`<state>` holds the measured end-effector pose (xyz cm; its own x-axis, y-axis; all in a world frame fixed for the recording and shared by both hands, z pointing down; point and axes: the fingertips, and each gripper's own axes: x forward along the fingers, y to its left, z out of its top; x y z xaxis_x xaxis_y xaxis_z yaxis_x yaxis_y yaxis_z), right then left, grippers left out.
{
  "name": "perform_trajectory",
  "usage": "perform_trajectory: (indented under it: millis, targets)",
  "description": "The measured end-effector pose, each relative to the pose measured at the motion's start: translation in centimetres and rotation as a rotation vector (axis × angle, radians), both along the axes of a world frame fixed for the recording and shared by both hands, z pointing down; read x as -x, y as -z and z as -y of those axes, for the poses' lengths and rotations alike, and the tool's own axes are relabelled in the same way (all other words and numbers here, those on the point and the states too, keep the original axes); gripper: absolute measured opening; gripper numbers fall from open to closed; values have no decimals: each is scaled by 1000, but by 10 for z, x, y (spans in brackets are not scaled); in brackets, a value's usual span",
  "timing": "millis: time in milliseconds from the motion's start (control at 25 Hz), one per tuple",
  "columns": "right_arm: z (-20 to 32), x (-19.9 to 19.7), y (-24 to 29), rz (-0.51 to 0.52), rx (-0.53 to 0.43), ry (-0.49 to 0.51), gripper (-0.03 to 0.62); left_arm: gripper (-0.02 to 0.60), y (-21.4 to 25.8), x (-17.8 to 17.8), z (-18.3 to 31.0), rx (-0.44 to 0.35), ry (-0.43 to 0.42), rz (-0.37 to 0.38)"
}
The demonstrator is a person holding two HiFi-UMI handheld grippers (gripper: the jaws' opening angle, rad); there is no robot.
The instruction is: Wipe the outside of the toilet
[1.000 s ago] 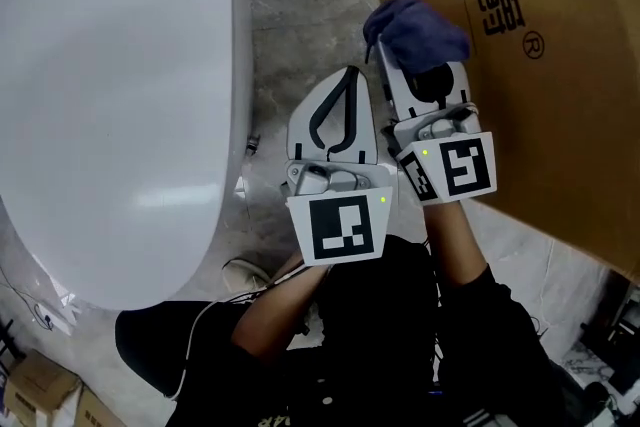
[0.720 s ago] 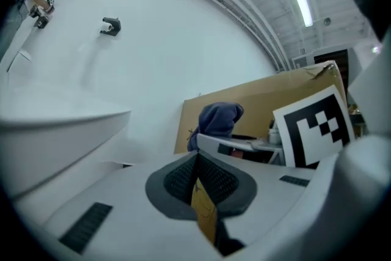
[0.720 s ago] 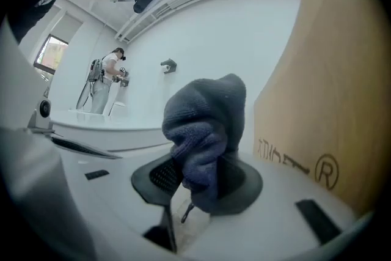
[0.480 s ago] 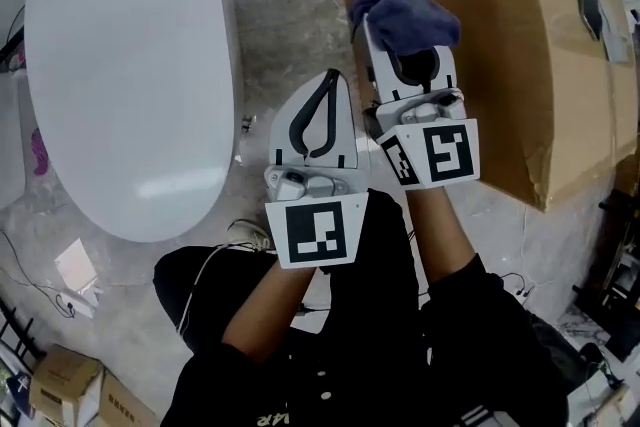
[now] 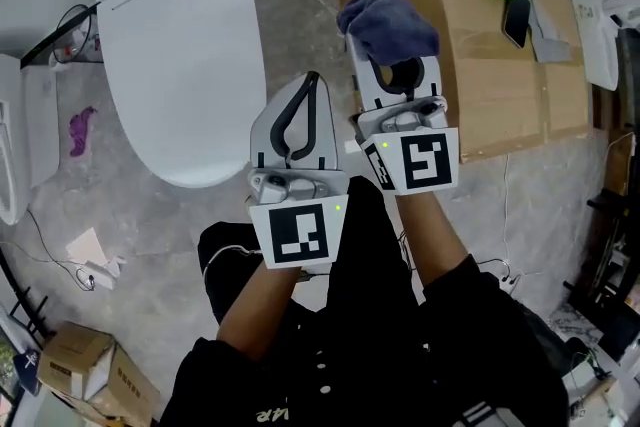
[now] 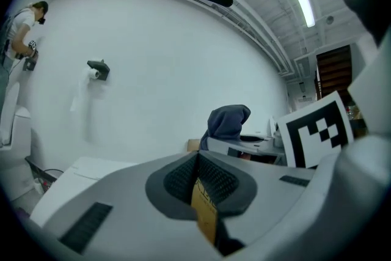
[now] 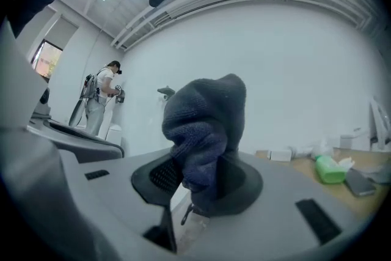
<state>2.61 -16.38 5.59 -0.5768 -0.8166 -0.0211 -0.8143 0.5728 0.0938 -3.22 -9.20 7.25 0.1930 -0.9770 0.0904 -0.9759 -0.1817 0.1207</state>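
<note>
Right gripper view: right gripper (image 7: 198, 189), jaws tight on blue cloth (image 7: 204, 125); left gripper (image 6: 198, 181), jaws together, empty.

Purple scrap (image 5: 82, 130) near toilet (image 5: 180, 45), perhaps fabric

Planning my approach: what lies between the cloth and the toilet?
Only bare grey floor separates cloth and toilet, in the head view; left gripper borders it.

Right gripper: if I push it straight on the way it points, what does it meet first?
Probably the box: the right gripper, shut on the cloth, points at its left edge. Its own view shows mostly wall past the cloth, so it may pass above; depth unclear.
</note>
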Motion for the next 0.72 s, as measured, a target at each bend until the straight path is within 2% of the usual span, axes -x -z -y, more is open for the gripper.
perform_trajectory:
  millis: [280, 400, 520, 720]
  targets:
    - [-12, 15, 104, 43, -17, -45, 117, 11, 100, 22, -9, 0, 49, -4]
    - [-17, 23, 133, 41, -1, -31, 117, 11, 133, 33, -12, 3, 62, -17]
    - [-26, 29, 163, 50, 15, -3, 117, 11, 171, 41, -18, -26, 76, -53]
    - [-43, 32, 211, 65, 41, 1, 117, 11, 225, 64, -28, -26, 107, -43]
